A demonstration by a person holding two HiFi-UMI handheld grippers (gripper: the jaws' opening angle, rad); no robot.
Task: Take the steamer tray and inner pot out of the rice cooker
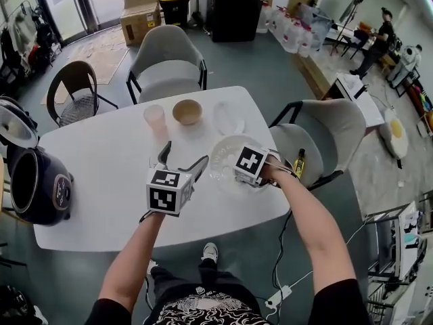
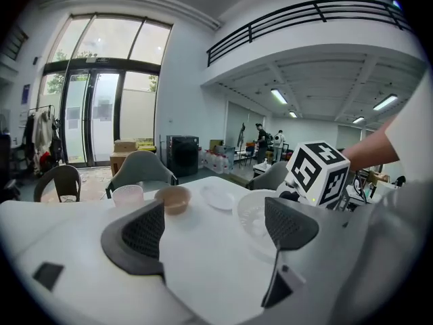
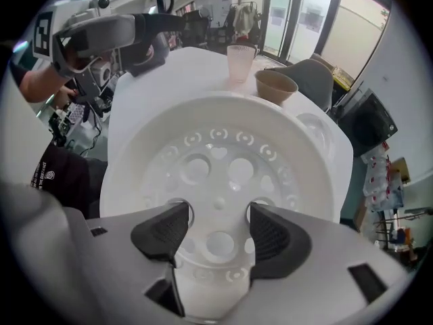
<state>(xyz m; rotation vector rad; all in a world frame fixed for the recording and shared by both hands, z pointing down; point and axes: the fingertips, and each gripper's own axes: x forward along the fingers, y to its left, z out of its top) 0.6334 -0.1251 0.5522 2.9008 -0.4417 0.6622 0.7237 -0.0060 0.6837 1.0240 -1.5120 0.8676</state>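
Note:
The white perforated steamer tray [image 1: 222,156] [image 2: 252,217] [image 3: 230,141] hangs just above the right part of the white table [image 1: 101,161]. My right gripper [image 1: 238,172] [image 3: 218,225] points straight down into it, its pads set at two holes and shut on the tray's middle. My left gripper [image 1: 183,162] [image 2: 216,229] stands open and empty just left of the tray, low over the table. The dark rice cooker [image 1: 40,185] sits at the table's left end with its lid [image 1: 13,124] up. Its inside is dark, so the inner pot cannot be made out.
A pink cup [image 1: 155,118] [image 2: 127,195], a brown bowl [image 1: 187,111] [image 2: 174,198] and a white plate [image 1: 229,117] [image 2: 218,196] stand along the table's far edge. Grey chairs [image 1: 166,63] ring the table. A small bottle [image 1: 298,162] stands by the right chair.

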